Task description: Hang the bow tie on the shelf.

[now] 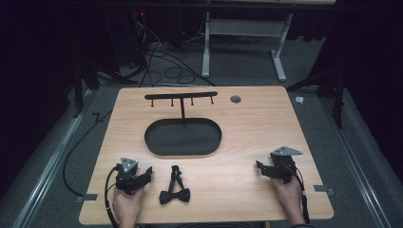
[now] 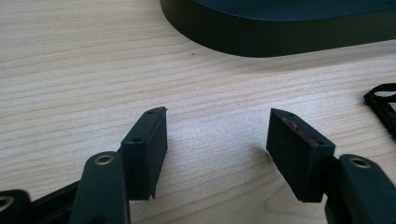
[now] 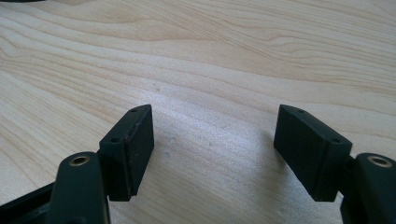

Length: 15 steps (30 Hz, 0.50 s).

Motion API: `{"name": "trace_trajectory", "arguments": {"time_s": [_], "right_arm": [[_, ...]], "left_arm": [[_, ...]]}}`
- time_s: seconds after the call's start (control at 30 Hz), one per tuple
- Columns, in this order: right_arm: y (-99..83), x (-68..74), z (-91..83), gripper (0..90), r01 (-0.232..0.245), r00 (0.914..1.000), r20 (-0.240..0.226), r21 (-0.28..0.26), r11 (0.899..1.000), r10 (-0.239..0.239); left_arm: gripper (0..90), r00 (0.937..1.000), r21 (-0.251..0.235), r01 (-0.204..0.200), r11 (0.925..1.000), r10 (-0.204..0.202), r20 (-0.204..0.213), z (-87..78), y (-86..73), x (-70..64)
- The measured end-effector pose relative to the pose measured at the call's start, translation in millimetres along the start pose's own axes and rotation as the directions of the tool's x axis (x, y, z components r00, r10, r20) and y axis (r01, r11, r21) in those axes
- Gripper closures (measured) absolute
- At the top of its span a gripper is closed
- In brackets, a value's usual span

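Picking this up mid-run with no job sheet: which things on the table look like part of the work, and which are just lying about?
Probably part of the job (my guess):
- bow tie
- hook stand with oval tray base
- left tool, jaws open
- right tool, jaws open

Just lying about:
- grey round cap set in the tabletop
- cables on the floor beyond the table

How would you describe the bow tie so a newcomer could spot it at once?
Start from the black oval tray at the middle of the wooden table, then come toward the person's edge. The bow tie lies flat there, just right of the left tool. It is the one soft thing, with a looped strap.
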State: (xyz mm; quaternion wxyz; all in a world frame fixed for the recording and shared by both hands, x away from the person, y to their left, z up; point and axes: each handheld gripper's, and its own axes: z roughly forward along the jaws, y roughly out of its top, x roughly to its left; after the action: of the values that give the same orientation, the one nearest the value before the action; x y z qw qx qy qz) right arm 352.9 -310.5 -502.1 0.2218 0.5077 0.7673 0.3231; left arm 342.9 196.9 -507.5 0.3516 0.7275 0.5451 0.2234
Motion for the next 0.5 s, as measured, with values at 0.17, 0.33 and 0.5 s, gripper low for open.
{"name": "trace_trajectory", "arguments": {"time_s": [0.17,0.33,0.5], "right_arm": [[0.0,0.0,0.0,29.8,0.0,1.0,0.0,0.0,1.0,0.0],[0.0,-0.1,0.0,29.8,0.0,1.0,-0.001,0.0,1.0,0.0],[0.0,-0.1,0.0,29.8,-0.001,1.0,-0.002,0.0,1.0,0.001]], "left_arm": [[38.8,1.0,0.0,0.003,1.0,-0.003,0.002,-0.2,0.0,0.4],[38.4,1.0,-0.001,0.001,1.0,-0.001,0.002,0.0,0.0,0.2],[38.2,1.0,0.003,-0.004,1.0,0.004,0.0,0.0,0.1,-0.6]]}}
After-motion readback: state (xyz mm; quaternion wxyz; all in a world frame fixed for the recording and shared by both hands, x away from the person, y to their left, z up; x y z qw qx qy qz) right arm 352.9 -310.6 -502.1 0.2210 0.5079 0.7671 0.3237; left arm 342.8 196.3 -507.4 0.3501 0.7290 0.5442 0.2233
